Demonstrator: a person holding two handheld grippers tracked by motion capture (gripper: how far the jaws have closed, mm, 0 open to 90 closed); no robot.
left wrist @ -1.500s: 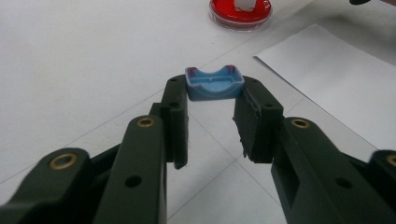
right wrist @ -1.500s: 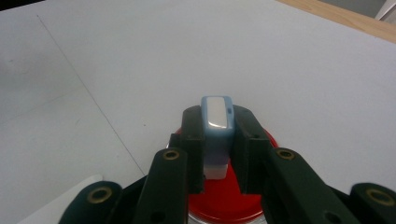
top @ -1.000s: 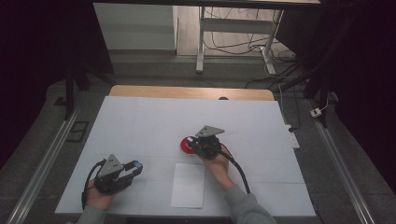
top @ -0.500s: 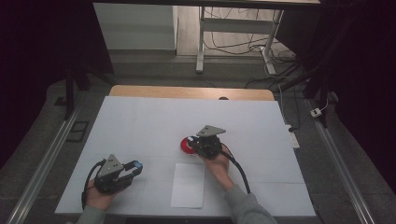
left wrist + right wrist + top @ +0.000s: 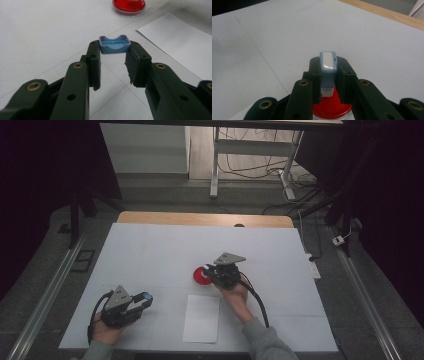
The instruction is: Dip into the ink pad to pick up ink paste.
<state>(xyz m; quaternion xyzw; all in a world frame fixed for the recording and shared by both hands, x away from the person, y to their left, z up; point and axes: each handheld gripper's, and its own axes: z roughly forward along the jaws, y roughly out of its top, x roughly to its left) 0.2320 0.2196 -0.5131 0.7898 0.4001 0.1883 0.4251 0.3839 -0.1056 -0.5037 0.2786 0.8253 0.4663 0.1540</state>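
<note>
Barely any motion since 1 second ago: right gripper [image 5: 206,270] still parked over the red dish [image 5: 200,276], left gripper [image 5: 141,299] still low at the near left of the counter [image 5: 150,250], nothing on the surface shifted.

Largest to smallest:

Counter covered in white, faint straight lines crossing it, a strip of bare wood along the far edge. No readable writing, brand or label anywhere on it.

White paper sheet [image 5: 201,318] lying flat near the front edge, between the 2 hands, just in front of the red dish. Blank as far as can be seen; its corner also seen from the left gripper view [image 5: 180,37].

Right hand [image 5: 235,294] holding the right gripper, jaws clamped on a pale blue stamp-like piece [image 5: 328,72] with a white glossy face, its lower end above the red dish [image 5: 332,110]; touching or just clear of the red surface, cannot tell. No lettering legible on the white face.

Left hand [image 5: 105,332] holding the left gripper [image 5: 113,58], jaws closed on a small blue cap [image 5: 114,45], an open-sided tray shape pinched at the tips and held above the counter. No marking readable on it.

Red dish [image 5: 128,6], round and shallow with a clear rim, well apart from the left gripper, directly under the right one.
</note>
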